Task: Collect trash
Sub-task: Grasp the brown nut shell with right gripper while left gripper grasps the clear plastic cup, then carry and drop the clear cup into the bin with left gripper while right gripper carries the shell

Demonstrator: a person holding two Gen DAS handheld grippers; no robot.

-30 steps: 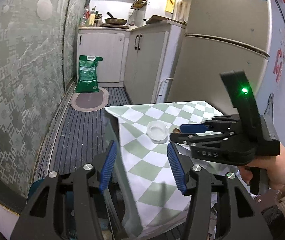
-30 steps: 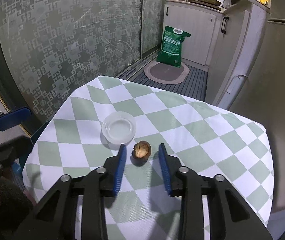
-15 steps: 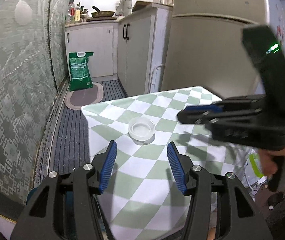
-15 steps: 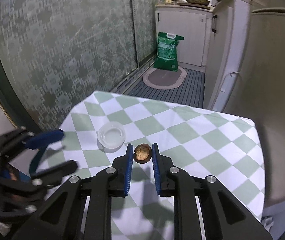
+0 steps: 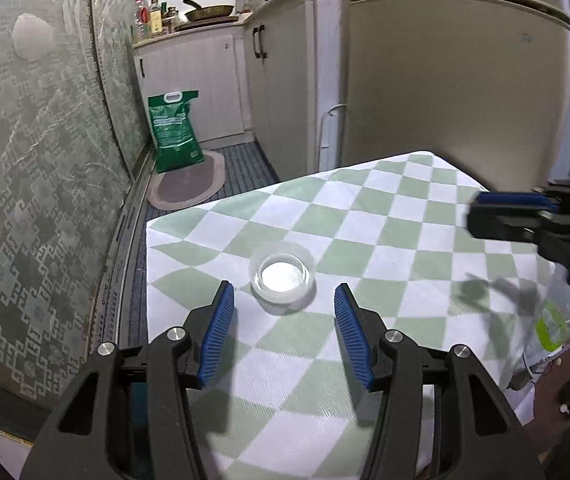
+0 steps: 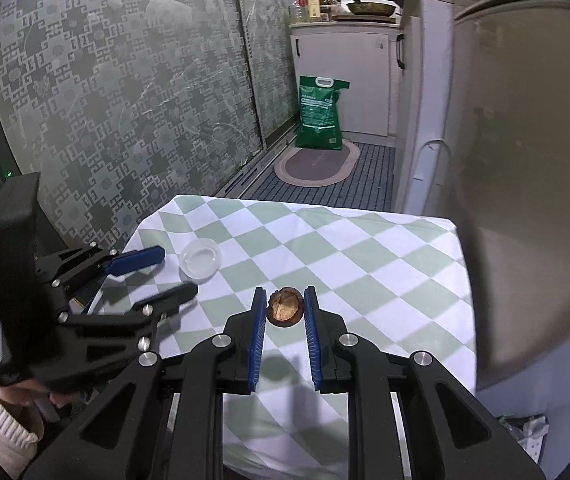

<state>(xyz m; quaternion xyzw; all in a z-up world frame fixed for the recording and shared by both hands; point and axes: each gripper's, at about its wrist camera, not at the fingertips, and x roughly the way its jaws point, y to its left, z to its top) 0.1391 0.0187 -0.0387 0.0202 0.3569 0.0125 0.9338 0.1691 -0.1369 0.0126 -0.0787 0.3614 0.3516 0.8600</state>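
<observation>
Where the right gripper (image 6: 285,312) hangs above the checked tablecloth (image 6: 365,264), a brown, rounded nutshell (image 6: 284,306), cracked open and pale inside, sits pinched between its ribbed blue pads (image 6: 259,334), clear of the cloth. Left of the nutshell, a shallow translucent plastic dish (image 6: 201,258) rests on the tablecloth, round and empty-looking. Beside the dish, the left gripper (image 5: 281,330) is levelled low, jaws spread wide and holding nothing, its blue pads (image 5: 217,336) flanking the dish's near side without touching.
</observation>
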